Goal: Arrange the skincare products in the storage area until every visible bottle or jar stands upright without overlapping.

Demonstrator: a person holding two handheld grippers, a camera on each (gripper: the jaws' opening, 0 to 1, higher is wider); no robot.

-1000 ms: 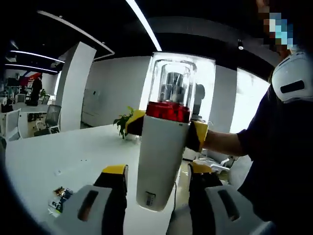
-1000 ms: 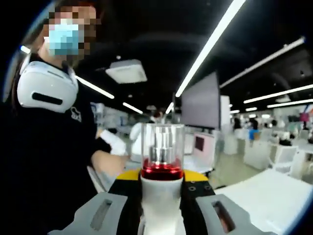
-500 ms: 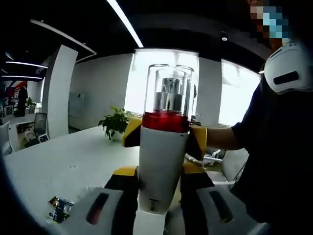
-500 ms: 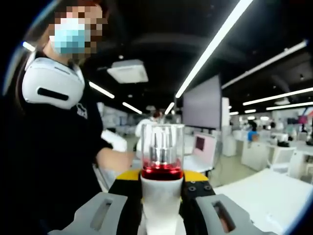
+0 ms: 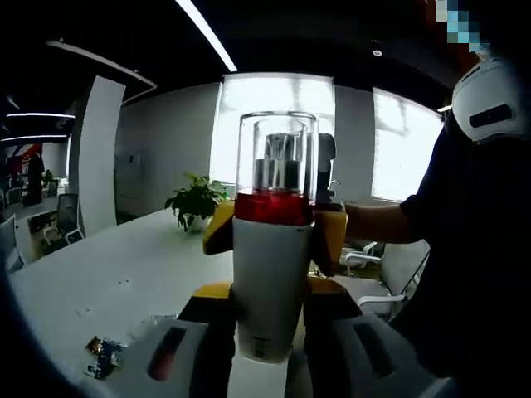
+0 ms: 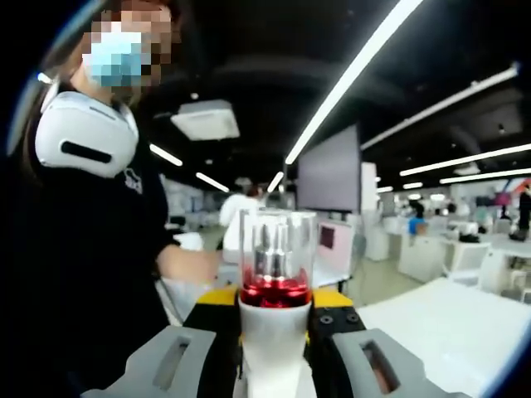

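A white bottle (image 5: 270, 274) with a red collar and a clear cap is held up in the air, roughly upright in the left gripper view. My left gripper (image 5: 267, 288) is shut on its lower body, both jaws against its sides. My right gripper (image 5: 274, 232) comes in from behind and clamps the bottle just under the red collar with its yellow tips. In the right gripper view the same bottle (image 6: 274, 332) rises between the jaws of my right gripper (image 6: 275, 298), which is shut on it. The bottle's base is hidden.
A white table (image 5: 108, 282) lies below left, with small wrappers (image 5: 104, 356) on it and a potted plant (image 5: 195, 203) at its far end. A person in black (image 5: 473, 249) stands close at the right. Another white table (image 6: 440, 332) and a dark screen (image 6: 330, 178) lie beyond.
My left gripper's jaws, apart a second ago, have closed onto the bottle's lower body. The bottle went from tilted to roughly upright. The right gripper kept its hold.
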